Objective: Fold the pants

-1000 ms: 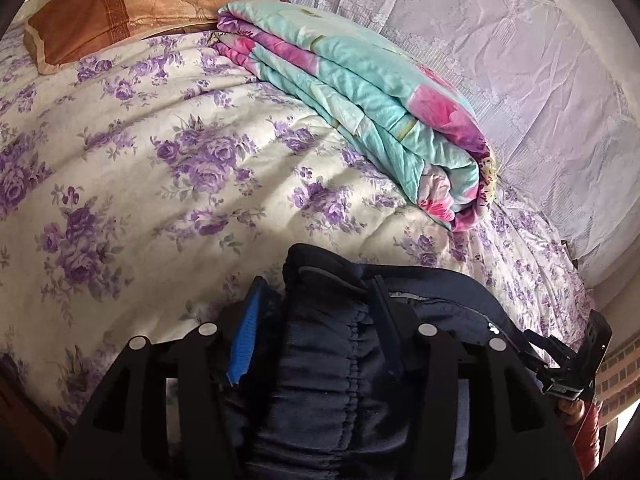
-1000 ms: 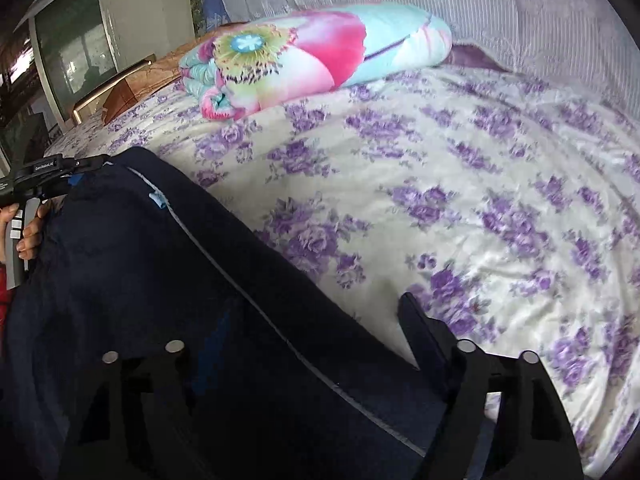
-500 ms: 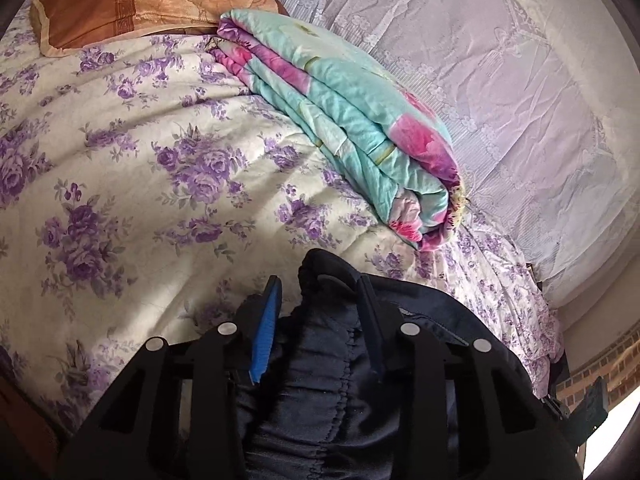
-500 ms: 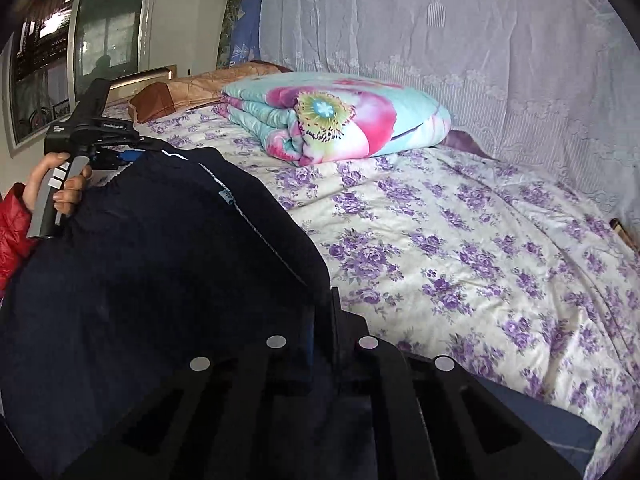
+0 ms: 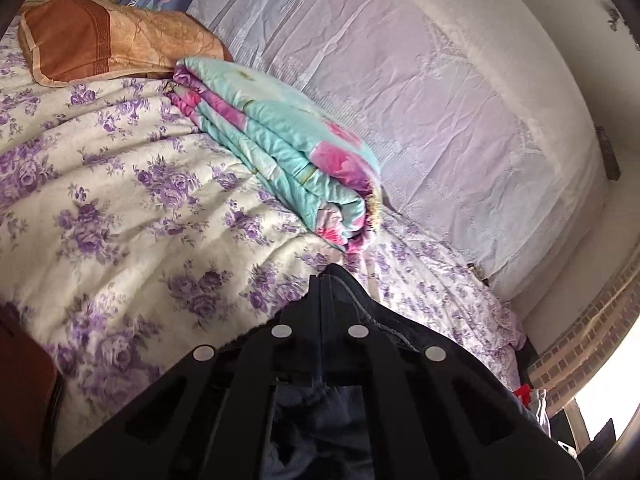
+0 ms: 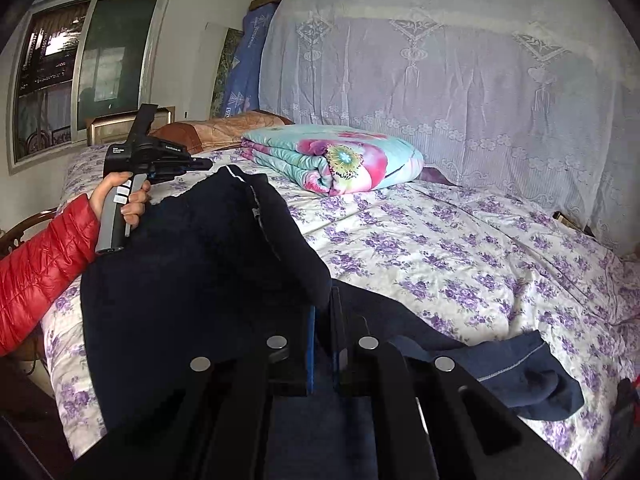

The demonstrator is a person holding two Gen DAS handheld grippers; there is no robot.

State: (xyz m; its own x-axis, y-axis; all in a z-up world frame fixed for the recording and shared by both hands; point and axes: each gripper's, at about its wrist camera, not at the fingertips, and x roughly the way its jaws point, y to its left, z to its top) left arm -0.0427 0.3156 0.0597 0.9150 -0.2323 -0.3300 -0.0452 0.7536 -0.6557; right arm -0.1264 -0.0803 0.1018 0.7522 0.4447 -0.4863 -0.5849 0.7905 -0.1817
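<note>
Dark navy pants point(image 6: 200, 264) hang lifted over the floral bedspread point(image 6: 460, 256), stretched between both grippers. My left gripper point(image 5: 322, 280) has its jaws closing tight on a bunched edge of the pants point(image 5: 400, 332), its fingers pressed together. In the right wrist view the left gripper point(image 6: 200, 165) sits at the pants' top left corner, held by a hand point(image 6: 120, 196) in a red sleeve. My right gripper point(image 6: 325, 300) is shut on a fold of the fabric. One leg end point(image 6: 532, 380) lies on the bed at the right.
A folded turquoise and pink quilt point(image 6: 340, 160) lies at the far side of the bed, with a brown pillow point(image 5: 112, 40) beyond it. A lace curtain point(image 6: 460, 100) hangs behind the bed. A window point(image 6: 80, 64) is at the left.
Both grippers went from open around the fabric to shut on it. The right one then rose and swung away with the cloth, lifting the pants off the bed.
</note>
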